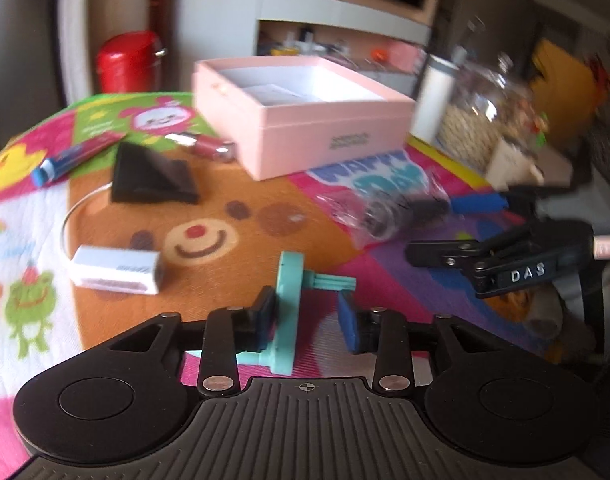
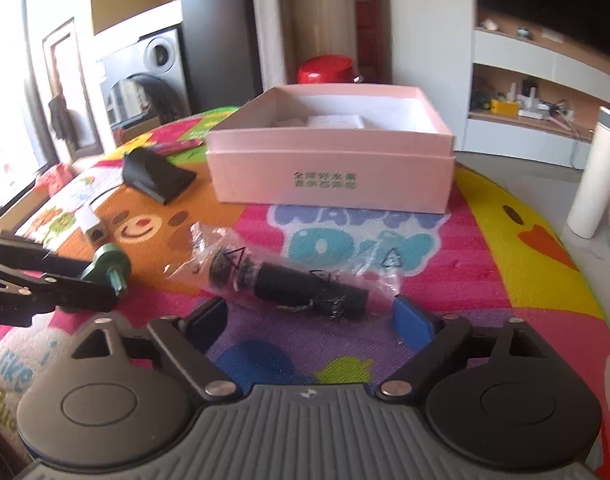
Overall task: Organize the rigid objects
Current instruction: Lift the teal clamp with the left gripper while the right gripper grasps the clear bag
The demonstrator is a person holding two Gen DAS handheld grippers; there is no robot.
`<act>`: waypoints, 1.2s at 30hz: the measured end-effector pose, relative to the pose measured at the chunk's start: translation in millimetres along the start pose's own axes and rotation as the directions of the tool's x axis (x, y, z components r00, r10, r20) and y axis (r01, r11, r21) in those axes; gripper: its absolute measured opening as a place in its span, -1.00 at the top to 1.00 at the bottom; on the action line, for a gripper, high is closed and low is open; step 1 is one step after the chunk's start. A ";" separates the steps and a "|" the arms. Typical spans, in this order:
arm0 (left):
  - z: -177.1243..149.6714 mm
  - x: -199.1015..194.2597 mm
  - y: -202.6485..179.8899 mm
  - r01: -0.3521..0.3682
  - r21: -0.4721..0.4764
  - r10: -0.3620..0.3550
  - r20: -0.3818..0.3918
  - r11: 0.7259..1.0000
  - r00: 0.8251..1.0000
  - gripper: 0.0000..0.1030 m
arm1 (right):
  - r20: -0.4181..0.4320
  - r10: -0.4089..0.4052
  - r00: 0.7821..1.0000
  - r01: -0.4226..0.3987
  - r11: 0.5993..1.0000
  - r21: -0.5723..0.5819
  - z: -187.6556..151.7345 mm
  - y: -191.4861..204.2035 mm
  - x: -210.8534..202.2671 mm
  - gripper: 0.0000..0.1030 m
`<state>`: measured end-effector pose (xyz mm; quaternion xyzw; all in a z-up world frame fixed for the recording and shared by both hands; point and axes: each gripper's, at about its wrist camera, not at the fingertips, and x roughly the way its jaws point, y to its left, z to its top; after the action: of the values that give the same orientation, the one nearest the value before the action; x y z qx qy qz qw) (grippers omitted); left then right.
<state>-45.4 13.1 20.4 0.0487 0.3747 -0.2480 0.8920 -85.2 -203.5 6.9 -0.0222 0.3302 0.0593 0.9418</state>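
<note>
Landmark: the pink rectangular cardboard box (image 2: 331,168), lid off, standing on the cartoon-printed table cover (image 2: 505,248). All places below are given relative to it.
Progress: early, by judgement. Inside the box only pale, white-looking contents (image 2: 337,122) show against its white lining; what they are cannot be told. Most loose items lie outside it.
Left to do: five items at least appear to await sorting.
Item 1: teal plastic part, a round disc on a ribbed stem (image 1: 289,300), well in front of the box, toward the left gripper.
Item 2: black cylindrical object sealed in a clear crinkled plastic bag (image 2: 301,280), in front of the box, lying aslant on the cover.
Item 3: black wedge-shaped stand (image 1: 153,176), just left of the box front.
Item 4: white rectangular adapter block (image 1: 117,270) with a thin white cable, left of and well forward of the box.
Item 5: blue-capped red tube (image 1: 71,156), left of the box; a pink glossy tube (image 1: 209,144) lies against the box's left front corner.
Left gripper (image 1: 307,320): partly parted; the teal disc stands between the jaws against the left pad, the right pad clear of it. No firm grasp shows.
Right gripper (image 2: 309,316): jaws spread wide, empty, with the bagged cylinder just ahead of the fingertips, not pinched.
Judgement: the bagged cylinder looks the likely next pickup; its slick film may slip.
</note>
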 end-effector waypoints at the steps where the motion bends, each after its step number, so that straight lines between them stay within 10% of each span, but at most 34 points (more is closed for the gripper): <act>1: 0.6 1.1 -5.2 0.006 0.036 -0.006 -0.008 0.999 1.000 0.10 | -0.013 0.010 1.000 -0.010 1.000 -0.013 0.9 0.9 1.2 -0.93; 6: -0.7 7.2 -18.7 0.029 0.098 -0.027 -0.020 0.995 0.999 -0.45 | -0.032 0.017 0.999 -0.018 0.999 -0.031 1.9 1.9 3.2 -1.00; 12: 3.2 12.8 -13.5 -0.015 0.046 0.014 0.023 0.999 1.000 0.03 | -0.047 0.005 0.999 -0.008 0.997 -0.070 -1.6 5.7 0.2 -1.00; 23: -5.5 -1.2 20.5 -0.131 -0.200 0.150 0.082 0.971 0.985 0.03 | -0.041 0.000 0.999 -0.003 0.997 -0.078 -2.5 6.7 -0.3 -1.00; 36: -16.7 1.8 12.4 -0.173 -0.129 0.190 0.130 0.976 0.973 0.03 | -0.064 -0.108 0.992 0.112 0.992 0.064 23.8 28.5 27.1 -1.00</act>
<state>-49.2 27.7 6.0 0.0128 0.3180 -0.1459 0.9367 -53.1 -170.7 8.5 -0.0103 0.3585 -0.0045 0.9335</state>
